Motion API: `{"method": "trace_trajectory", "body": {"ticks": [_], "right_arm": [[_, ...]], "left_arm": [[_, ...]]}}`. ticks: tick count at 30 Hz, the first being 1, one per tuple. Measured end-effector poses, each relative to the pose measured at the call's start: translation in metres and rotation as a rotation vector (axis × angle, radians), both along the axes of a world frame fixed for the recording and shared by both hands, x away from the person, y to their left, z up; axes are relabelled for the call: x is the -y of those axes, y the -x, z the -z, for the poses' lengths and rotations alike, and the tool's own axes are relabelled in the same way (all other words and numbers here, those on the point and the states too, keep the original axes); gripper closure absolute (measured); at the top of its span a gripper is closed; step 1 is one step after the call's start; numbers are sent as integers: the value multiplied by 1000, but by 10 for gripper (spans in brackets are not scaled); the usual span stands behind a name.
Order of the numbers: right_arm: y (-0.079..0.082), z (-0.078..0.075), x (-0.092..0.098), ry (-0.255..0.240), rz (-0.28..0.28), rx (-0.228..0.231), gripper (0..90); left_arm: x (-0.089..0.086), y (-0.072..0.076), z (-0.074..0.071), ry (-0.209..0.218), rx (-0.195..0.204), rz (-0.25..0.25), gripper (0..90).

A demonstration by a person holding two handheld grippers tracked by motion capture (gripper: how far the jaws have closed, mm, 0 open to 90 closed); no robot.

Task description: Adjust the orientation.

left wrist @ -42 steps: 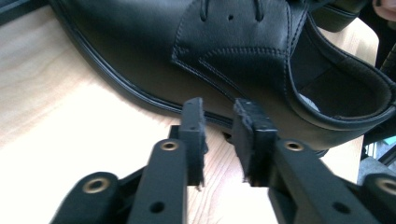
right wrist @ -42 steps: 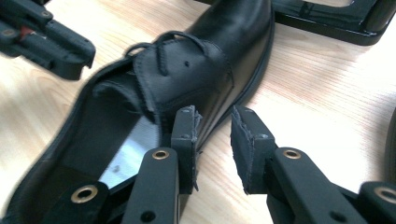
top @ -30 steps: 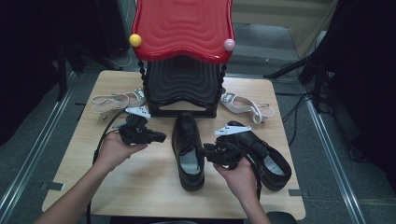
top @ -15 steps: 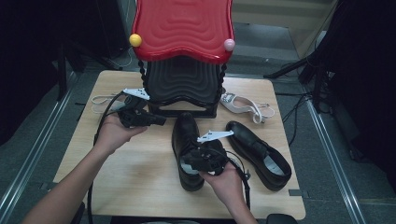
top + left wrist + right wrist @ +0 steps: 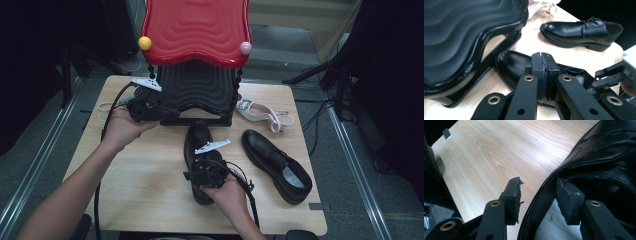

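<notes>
A black lace-up shoe [image 5: 196, 137] lies in the middle of the wooden table, toe toward the rack. My right gripper [image 5: 201, 172] sits over its heel end. In the right gripper view the shoe's collar wall [image 5: 541, 195] runs between the right gripper's [image 5: 540, 193] two pads; a gap shows beside the outer pad [image 5: 513, 192]. Its jaws have just been opening and stand open. The second black shoe [image 5: 277, 165] lies to the right. My left gripper [image 5: 170, 114] hovers by the rack's base, pads pressed together on nothing [image 5: 544, 65].
A shoe rack with a red wavy top [image 5: 197, 25] and a black lower shelf [image 5: 197, 87] stands at the table's far side. White sandals lie at its right [image 5: 265, 114] and left [image 5: 106, 106]. Bare wood [image 5: 140, 175] lies left of the middle shoe.
My right gripper has moved left from beside the right-hand shoe onto the middle shoe's heel. My left gripper has risen and moved away toward the rack.
</notes>
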State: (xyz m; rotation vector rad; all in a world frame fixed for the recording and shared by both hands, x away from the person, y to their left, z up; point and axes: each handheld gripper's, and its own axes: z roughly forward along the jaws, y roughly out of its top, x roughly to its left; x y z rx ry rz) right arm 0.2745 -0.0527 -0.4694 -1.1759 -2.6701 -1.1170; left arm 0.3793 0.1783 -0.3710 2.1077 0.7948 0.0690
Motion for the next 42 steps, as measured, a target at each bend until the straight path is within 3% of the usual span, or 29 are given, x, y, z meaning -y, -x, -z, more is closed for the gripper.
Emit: {"method": "trace_trajectory", "body": {"ticks": [4, 9, 13, 20, 22, 26, 30, 35, 42], "right_arm": [[-3, 3, -5, 10, 11, -16, 564], [-9, 8, -10, 24, 20, -22, 554], [-11, 10, -12, 30, 26, -33, 566], [-15, 12, -12, 31, 41, -85, 648], [-16, 11, -11, 35, 52, -96, 718], [-18, 8, -4, 18, 44, -110, 802], [-17, 7, 3, 37, 41, -109, 851], [-18, 1, 15, 3, 47, -106, 872], [-20, -7, 30, 2, 47, -86, 875]], "left_arm": [[0, -3, -9, -12, 15, 1, 900], [-2, -11, -31, -6, 42, -1, 900], [-4, -16, -40, 1, 42, -2, 900], [-7, -24, -66, 11, 84, -20, 898], [-7, -26, -73, 8, 97, -26, 898], [-4, -30, -87, -1, 120, -34, 898], [-2, -34, -97, 4, 128, -37, 900], [-1, -39, -107, 4, 139, -52, 900], [-1, -51, -124, 24, 143, -81, 899]]}}
